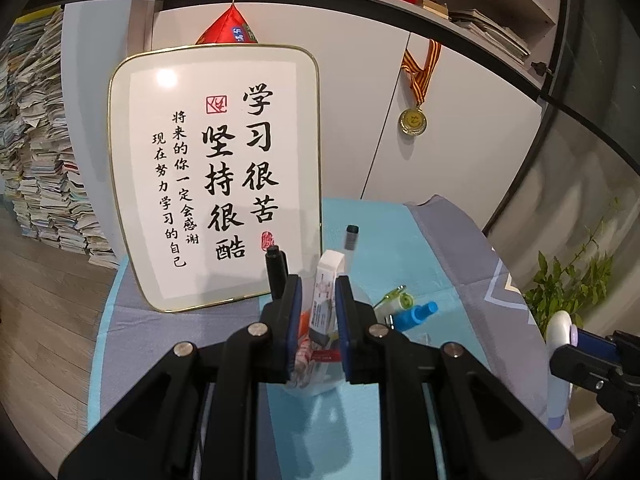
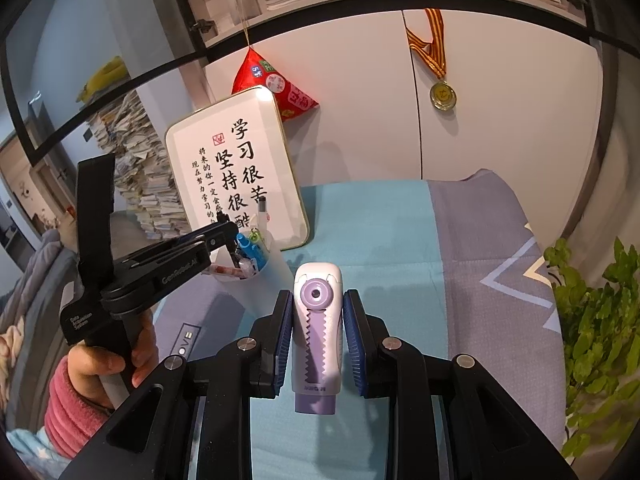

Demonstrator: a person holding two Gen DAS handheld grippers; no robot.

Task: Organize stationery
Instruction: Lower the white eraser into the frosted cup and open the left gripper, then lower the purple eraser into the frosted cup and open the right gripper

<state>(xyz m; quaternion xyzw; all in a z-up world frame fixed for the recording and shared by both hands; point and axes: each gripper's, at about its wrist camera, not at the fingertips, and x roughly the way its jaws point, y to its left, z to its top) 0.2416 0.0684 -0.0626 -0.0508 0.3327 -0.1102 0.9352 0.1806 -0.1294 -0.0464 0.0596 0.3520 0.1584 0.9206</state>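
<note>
Several stationery items already stand in the translucent pen cup (image 2: pixel 264 264): a black marker (image 1: pixel 276 268), a white eraser in its printed sleeve (image 1: pixel 326 292), a blue-capped pen (image 2: pixel 250 250) and a pen with a green charm (image 1: pixel 400 300). Judged from that, the sorting is well along; one piece is visibly left, and nothing else loose shows on the blue-and-grey cloth (image 2: pixel 480 240).

Far left, right-wrist view: a hand (image 2: pixel 108 364) in a pink sleeve (image 2: pixel 68 416) grips the handle of the left gripper (image 1: pixel 318 320). It reaches in from the left, tilted down, tips at the cup's rim. Jaws narrow, nearly shut around the rim and eraser; whether they pinch the cup wall or the eraser, cannot tell.

Centre: framed calligraphy board (image 2: pixel 240 176) leans on the cabinet behind the cup.

Right: right gripper (image 2: pixel 316 336) hangs over the cloth just right of the cup, angled down, jaws clamped on a white-and-purple correction tape dispenser (image 2: pixel 318 320), held lengthwise, round end forward. Likely next into the cup.
</note>
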